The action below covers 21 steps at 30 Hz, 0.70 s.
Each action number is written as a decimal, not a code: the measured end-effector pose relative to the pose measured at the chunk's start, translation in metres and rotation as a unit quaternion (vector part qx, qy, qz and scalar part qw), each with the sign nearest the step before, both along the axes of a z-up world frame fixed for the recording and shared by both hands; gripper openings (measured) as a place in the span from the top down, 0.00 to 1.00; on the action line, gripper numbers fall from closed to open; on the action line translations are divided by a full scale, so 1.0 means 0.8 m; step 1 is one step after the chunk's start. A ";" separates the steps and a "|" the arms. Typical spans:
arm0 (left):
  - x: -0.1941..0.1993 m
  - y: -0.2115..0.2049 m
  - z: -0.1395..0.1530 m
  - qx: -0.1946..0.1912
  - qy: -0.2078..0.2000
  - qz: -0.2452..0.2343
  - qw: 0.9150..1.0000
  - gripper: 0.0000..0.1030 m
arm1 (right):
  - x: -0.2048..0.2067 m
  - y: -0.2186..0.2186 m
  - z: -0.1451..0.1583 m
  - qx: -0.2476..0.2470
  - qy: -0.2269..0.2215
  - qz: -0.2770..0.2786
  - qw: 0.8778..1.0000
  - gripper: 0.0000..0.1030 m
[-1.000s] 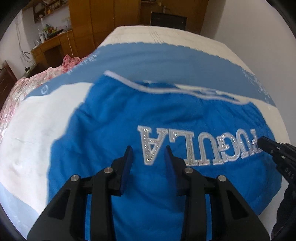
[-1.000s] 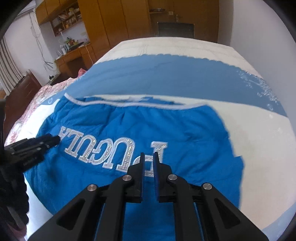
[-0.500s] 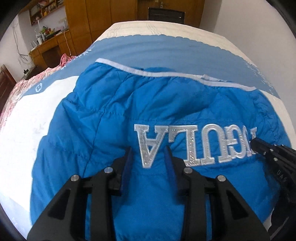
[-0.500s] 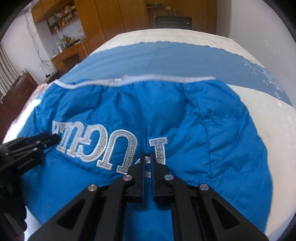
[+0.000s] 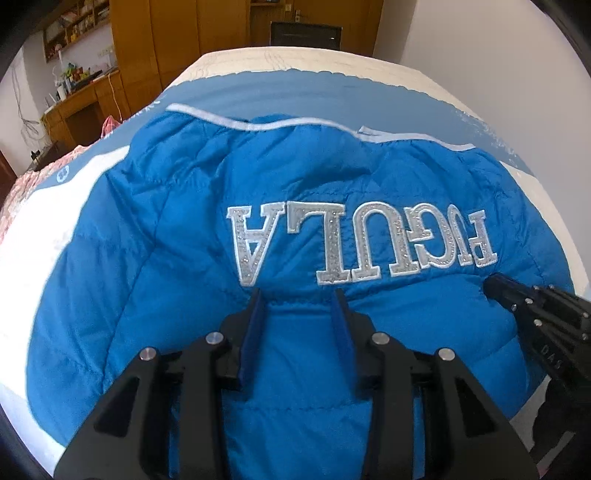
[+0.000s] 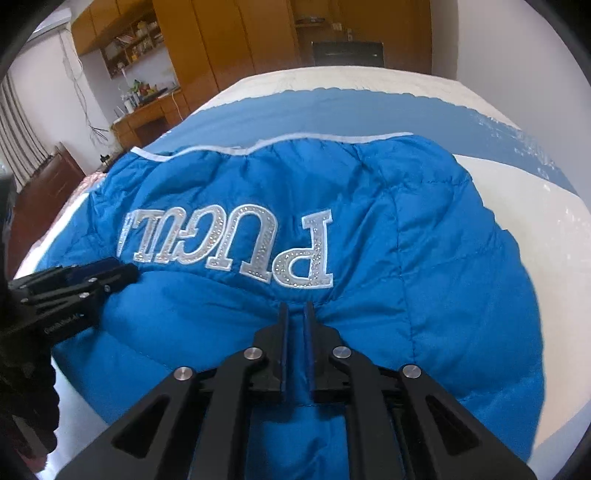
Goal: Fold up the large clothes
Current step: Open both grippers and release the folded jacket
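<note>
A lived-in home bedroom: a wide bed, made up in a white-and-blue cover, fills the middle of both wrist views. Tall wooden wardrobes line the far wall at 12 o'clock, beside a dark television. At 10 o'clock, a wooden desk carries bottles and small clutter beneath open shelves stacked with household items, with cables trailing down the white wall. A pink floral quilt lies along the bed's edge at 9 o'clock in the left view.
</note>
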State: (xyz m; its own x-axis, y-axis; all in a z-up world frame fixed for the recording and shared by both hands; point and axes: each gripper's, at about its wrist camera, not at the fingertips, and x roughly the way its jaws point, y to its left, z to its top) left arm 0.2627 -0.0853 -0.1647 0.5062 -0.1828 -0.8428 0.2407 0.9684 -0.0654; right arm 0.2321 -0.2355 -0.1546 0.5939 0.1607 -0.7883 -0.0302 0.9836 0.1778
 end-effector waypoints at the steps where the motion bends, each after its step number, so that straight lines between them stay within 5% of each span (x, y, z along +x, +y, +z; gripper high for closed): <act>1: 0.000 0.001 -0.003 -0.002 -0.002 0.001 1.000 0.64 | 0.000 -0.001 -0.004 0.007 -0.004 -0.004 1.000 0.93; 5: -0.001 0.002 -0.007 -0.007 -0.006 0.004 1.000 0.64 | -0.004 -0.001 -0.009 0.008 -0.018 -0.004 1.000 0.94; 12: -0.003 0.006 0.015 0.003 0.009 0.008 1.000 0.64 | 0.002 -0.025 0.015 0.052 0.021 0.005 0.998 0.92; 17: -0.022 0.017 0.050 0.021 -0.024 0.001 1.000 0.51 | -0.019 -0.046 0.058 0.031 -0.013 0.001 0.999 0.49; 21: -0.030 0.039 0.075 0.034 -0.040 0.003 0.999 0.44 | -0.023 -0.085 0.081 0.031 -0.014 -0.014 0.999 0.38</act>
State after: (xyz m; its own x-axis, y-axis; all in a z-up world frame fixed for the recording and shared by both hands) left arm 0.2385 -0.0538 -0.1051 0.5737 -0.1241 -0.8096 0.2373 0.9712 0.0193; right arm 0.2137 -0.3036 -0.0900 0.6203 0.1922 -0.7605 -0.0091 0.9712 0.2380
